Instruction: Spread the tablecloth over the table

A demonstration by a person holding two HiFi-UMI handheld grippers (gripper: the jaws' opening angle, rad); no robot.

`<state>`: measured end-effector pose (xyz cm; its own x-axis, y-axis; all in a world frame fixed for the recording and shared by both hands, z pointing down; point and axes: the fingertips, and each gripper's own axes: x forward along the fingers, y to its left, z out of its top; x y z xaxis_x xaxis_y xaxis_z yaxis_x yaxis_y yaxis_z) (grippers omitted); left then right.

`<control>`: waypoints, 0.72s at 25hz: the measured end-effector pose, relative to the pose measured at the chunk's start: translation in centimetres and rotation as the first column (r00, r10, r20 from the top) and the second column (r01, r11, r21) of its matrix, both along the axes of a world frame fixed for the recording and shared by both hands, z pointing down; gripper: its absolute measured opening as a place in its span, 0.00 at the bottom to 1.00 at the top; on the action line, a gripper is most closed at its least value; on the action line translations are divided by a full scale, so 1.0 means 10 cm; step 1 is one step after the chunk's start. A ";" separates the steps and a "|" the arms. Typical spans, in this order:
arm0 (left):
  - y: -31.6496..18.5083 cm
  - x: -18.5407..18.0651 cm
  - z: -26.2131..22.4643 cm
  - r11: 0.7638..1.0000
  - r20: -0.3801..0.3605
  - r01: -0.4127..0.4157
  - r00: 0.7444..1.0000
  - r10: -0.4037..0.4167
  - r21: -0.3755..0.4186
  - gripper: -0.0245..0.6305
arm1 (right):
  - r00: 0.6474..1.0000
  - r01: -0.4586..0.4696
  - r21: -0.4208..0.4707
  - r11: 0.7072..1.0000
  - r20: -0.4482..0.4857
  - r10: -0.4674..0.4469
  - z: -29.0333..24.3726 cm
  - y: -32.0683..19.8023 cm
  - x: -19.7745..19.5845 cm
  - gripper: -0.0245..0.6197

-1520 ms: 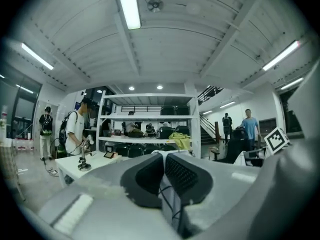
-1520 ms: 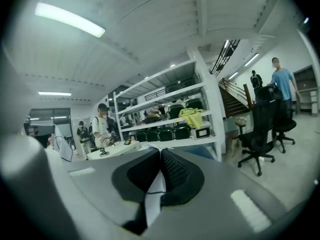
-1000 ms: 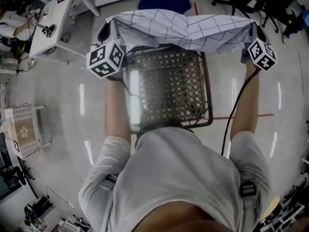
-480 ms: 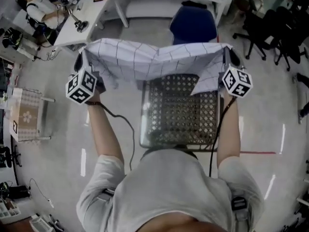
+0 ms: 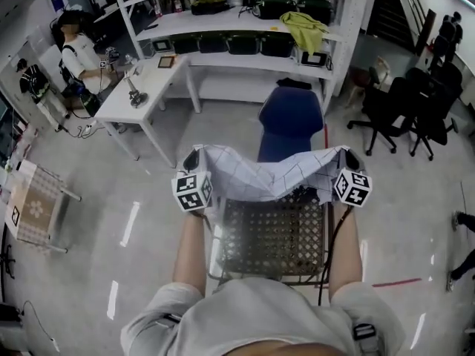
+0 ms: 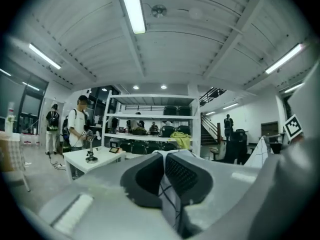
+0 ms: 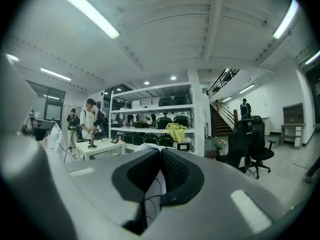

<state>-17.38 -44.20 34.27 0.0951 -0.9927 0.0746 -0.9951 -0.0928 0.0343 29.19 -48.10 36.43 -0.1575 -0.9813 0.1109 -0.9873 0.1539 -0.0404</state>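
head view: a person stands at the near edge of a metal mesh table, arms out, a gripper in each hand. the left gripper and the right gripper each pinch a corner of the white tablecloth with thin dark grid lines. the cloth hangs between them over the table's far edge and sags in the middle; most of the mesh top is uncovered. a blue chair stands just beyond the far edge. farther back, another person stands at a white desk beside a long shelf.

left gripper view: the left gripper has its jaws pressed narrow on a fold of the tablecloth, which runs down between the dark pads. the shelf and the desk lie ahead.

right gripper view: the right gripper is closed tight too, with a sliver of the white tablecloth showing at the tips of its jaws. black office chairs and a staircase are at the right.
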 end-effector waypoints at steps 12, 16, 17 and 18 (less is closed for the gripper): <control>-0.23 1.49 -0.03 0.979 0.029 -0.204 0.979 0.204 0.004 0.08 | 0.965 -0.248 -0.028 0.968 0.080 0.249 0.13 0.62 2.07 0.05; -0.10 1.78 0.03 0.956 0.039 -0.294 0.955 0.294 -0.023 0.08 | 0.929 -0.360 -0.060 0.931 0.072 0.364 0.23 1.20 2.36 0.05; -0.08 1.81 0.05 0.951 0.030 -0.306 0.951 0.307 -0.035 0.08 | 0.921 -0.380 -0.071 0.922 0.067 0.384 0.27 1.31 2.41 0.05; -0.06 1.81 0.06 0.951 0.019 -0.307 0.951 0.308 -0.041 0.08 | 0.918 -0.387 -0.078 0.919 0.058 0.391 0.30 1.37 2.43 0.05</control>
<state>0.76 -44.80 34.89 0.3933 -0.9119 0.1173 -0.9190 -0.3939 0.0197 53.51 -34.40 39.40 0.2254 -0.9579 0.1779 -0.9628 -0.2469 -0.1096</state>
